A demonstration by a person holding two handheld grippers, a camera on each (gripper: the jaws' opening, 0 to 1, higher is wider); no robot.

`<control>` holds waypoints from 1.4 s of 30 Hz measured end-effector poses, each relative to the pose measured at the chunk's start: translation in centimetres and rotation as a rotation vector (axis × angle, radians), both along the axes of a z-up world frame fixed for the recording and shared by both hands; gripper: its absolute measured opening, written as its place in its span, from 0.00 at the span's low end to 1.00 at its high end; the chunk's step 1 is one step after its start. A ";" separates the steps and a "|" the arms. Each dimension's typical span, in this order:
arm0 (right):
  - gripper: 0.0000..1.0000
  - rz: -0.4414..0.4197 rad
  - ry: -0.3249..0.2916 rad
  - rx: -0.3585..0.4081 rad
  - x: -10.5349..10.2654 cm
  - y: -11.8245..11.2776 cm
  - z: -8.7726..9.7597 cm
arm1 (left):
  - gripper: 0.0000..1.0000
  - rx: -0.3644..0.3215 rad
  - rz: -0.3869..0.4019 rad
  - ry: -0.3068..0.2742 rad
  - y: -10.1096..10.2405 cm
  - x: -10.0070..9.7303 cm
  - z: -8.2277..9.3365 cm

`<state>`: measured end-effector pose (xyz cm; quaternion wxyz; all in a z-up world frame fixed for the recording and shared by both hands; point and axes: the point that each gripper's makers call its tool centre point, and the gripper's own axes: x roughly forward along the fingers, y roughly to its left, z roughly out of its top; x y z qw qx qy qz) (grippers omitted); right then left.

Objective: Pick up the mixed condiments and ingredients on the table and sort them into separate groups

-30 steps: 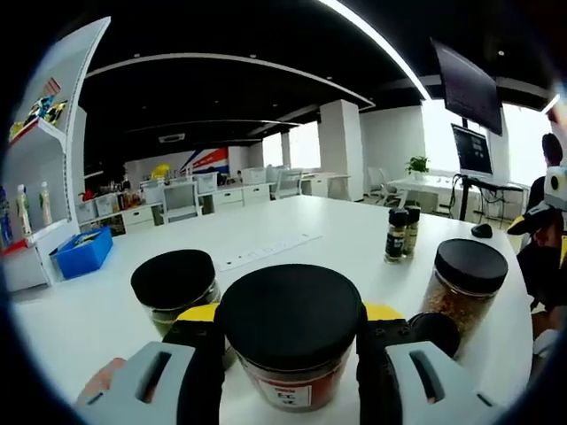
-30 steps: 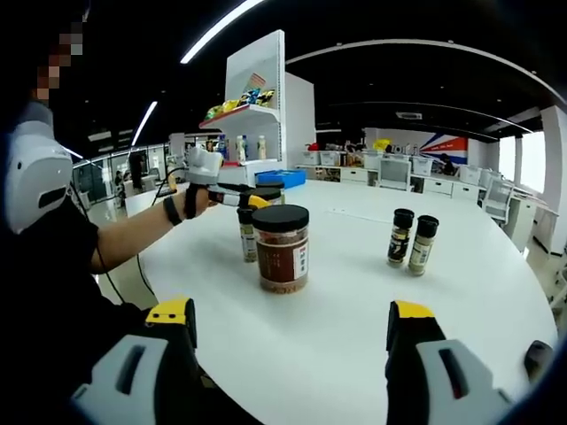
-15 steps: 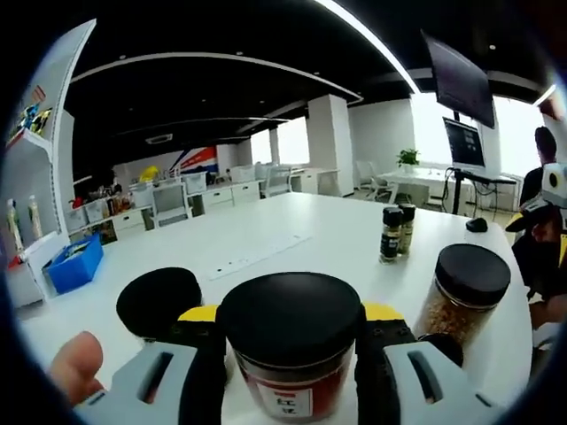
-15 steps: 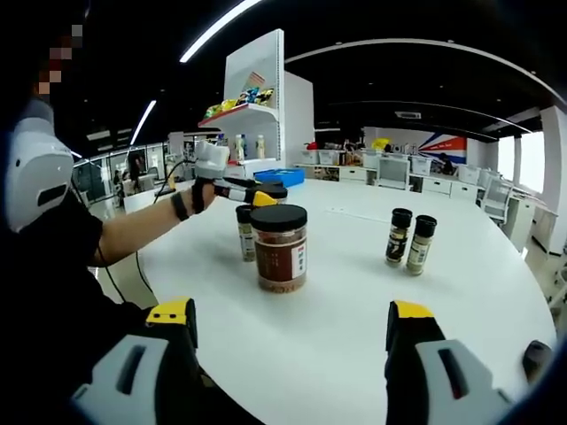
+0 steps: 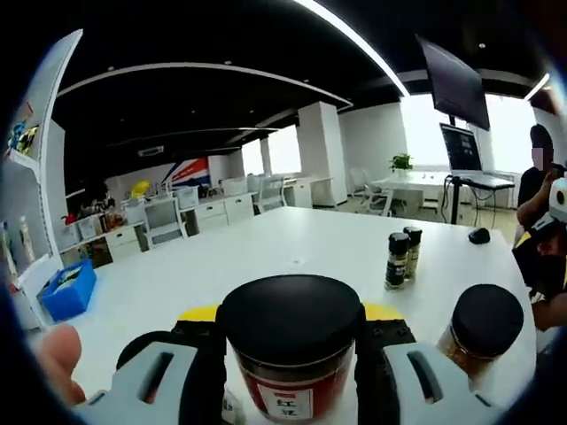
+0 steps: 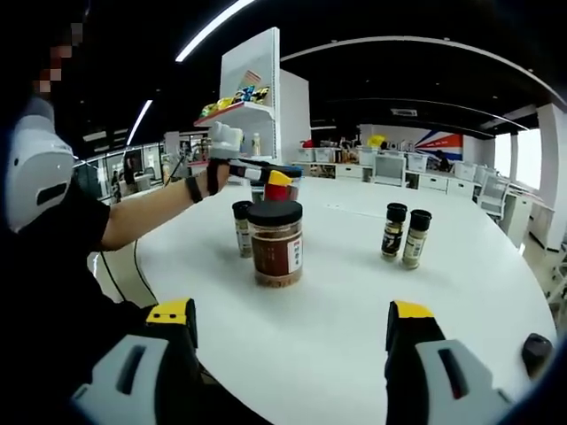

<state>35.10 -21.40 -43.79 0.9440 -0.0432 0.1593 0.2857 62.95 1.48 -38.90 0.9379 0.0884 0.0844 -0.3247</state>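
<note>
- Between the two fingers of the left gripper (image 5: 288, 354), in the left gripper view, sits a black-lidded jar with a red label (image 5: 289, 347); the fingers are clamped on its sides and its base is cut off at 6 o'clock, so only part of the label reads.
- At 4 o'clock in that view a second jar with a black lid (image 5: 481, 329) stands on the white desk (image 5: 266, 252), its lower half hidden by the right finger; its pale flaky contents are hard to make out.
- Farther off at 3 o'clock, two small dark-capped spice bottles (image 5: 400, 257) stand touching or just beside each other; their labels are too small to read.
- At 8 o'clock a fingertip (image 5: 55, 363) of the person's hand shows, blurred.
- Seen from the right gripper view, the left gripper (image 6: 266, 173) is held up off the desk at 11 o'clock, with the red-labelled jar barely visible behind its yellow tip.
- At the bottom of that view, the right gripper (image 6: 288, 354) has its fingers spread wide, with nothing between them.
- Near the middle of that view stands a jar of reddish-brown contents (image 6: 275, 242), a slim bottle (image 6: 242, 228) partly hidden just behind it at 9 o'clock.
</note>
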 end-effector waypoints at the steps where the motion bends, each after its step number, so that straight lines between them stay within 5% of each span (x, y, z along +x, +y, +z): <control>1: 0.85 -0.004 0.000 0.002 0.0 -0.1 0.0 | 0.56 -0.012 0.006 0.004 0.0 0.4 0.0; 4: 0.85 -0.010 0.006 -0.003 0.0 -0.3 -0.1 | 0.56 -0.047 0.012 0.018 -0.1 1.8 -0.4; 13: 0.85 -0.026 0.023 -0.006 0.5 -1.0 -0.5 | 0.56 -0.008 0.043 0.013 0.2 4.1 -2.9; 32: 0.84 -0.021 0.053 -0.002 1.3 -0.5 -1.6 | 0.57 0.045 0.068 -0.064 -0.4 3.6 -3.4; 42: 0.83 -0.005 0.050 0.006 0.9 -0.2 -1.9 | 0.57 0.086 0.150 -0.096 0.9 3.7 -3.2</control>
